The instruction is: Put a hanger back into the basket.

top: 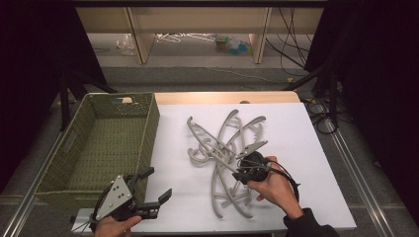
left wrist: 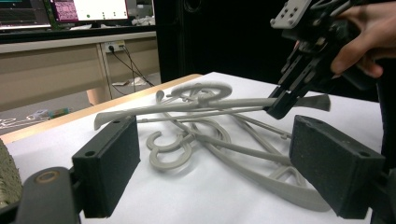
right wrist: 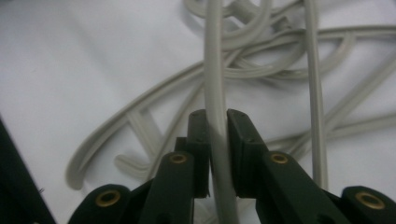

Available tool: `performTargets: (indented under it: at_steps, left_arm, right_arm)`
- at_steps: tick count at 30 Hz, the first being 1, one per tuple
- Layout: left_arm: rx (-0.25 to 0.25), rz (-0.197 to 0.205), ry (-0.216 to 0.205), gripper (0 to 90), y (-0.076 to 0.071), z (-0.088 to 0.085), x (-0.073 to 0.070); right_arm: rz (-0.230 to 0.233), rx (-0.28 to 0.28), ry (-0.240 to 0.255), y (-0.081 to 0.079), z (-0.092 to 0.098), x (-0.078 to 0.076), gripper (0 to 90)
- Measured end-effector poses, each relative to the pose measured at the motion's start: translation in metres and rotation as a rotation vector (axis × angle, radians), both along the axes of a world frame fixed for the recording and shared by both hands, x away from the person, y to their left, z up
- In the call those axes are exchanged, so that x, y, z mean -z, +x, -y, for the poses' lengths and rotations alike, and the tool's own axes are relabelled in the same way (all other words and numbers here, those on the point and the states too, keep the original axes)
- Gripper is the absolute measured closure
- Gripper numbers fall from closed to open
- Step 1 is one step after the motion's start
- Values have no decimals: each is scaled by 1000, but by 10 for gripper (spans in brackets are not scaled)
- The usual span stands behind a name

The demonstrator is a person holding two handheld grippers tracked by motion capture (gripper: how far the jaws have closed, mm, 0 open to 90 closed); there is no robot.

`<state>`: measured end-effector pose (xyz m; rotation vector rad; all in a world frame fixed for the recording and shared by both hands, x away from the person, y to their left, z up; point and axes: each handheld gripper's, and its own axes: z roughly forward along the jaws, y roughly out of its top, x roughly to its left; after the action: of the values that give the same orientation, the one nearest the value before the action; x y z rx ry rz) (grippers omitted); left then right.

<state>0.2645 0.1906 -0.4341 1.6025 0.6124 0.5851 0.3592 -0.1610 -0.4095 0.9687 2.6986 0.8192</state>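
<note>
Between the right gripper's (right wrist: 217, 154) closed jaws ran a grey hanger (right wrist: 215, 93), apparently lifted off the pile; the left gripper (top: 155, 185) hung wide open beside the basket (top: 99, 143).

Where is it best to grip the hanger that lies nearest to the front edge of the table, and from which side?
Probably the curved arm of that grey hanger, from above, jaws across the thin bar. Its front end lies flat on the white sheet, free of the pile. The open left gripper is nearest.

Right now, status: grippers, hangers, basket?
Right gripper shut on one grey hanger, lifting it off the pile. Left gripper open, empty, beside the green basket. Hangers tangled; others may drag along.
</note>
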Motion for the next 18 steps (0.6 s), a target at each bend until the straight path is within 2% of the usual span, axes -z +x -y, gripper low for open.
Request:
performTargets:
  at_steps: [2, 3, 5, 6, 7, 8, 9, 10, 11, 12, 13, 14, 15, 16, 17, 18]
  left_arm:
    - [-1, 4, -2, 161, 0, 0, 0]
    - [-1, 7, 1, 161, 0, 0, 0]
    - [2, 12, 12, 161, 1, 0, 0]
    - [-12, 2, 37, 162, 0, 1, 1]
    - [-10, -5, 44, 163, 1, 2, 2]
    - [-1, -9, 54, 163, 1, 4, 2]
    - [-1, -9, 54, 163, 1, 4, 2]
    - [-1, -13, 70, 164, 1, 8, 3]
    - [-1, -13, 70, 166, 1, 8, 3]
    - [-16, -25, 109, 176, 3, 14, 3]
    - [-16, -25, 109, 187, 3, 14, 3]
    - [-27, -33, 154, 208, 7, 22, 3]
    - [-21, -35, 179, 232, 9, 25, 3]
    - [-21, -35, 179, 249, 9, 25, 3]
    - [-2, -54, 216, 248, 11, 32, 5]
    - [4, -61, 228, 244, 13, 35, 6]
  right_arm:
    - [22, -37, -7, -3, -2, -2, 822]
    - [40, -64, -38, -3, -1, -4, 822]
    - [47, -85, -50, -4, 0, -4, 822]
    - [57, -131, -47, -5, 6, -6, 823]
    - [74, -157, -41, -6, 7, -5, 823]
    - [60, -188, -31, -6, 11, -7, 822]
    - [60, -188, -31, -6, 11, -7, 822]
    - [63, -222, -14, -10, 17, -9, 823]
    - [63, -222, -14, -10, 17, -9, 823]
    - [71, -265, 0, -13, 22, -10, 823]
    - [71, -265, 0, -13, 22, -10, 823]
    - [73, -312, 2, -17, 27, -13, 823]
    - [68, -328, 8, -19, 29, -13, 823]
    - [75, -345, 7, -21, 31, -14, 823]
    - [67, -364, 10, -23, 32, -15, 823]
    - [79, -373, 14, -25, 33, -16, 823]
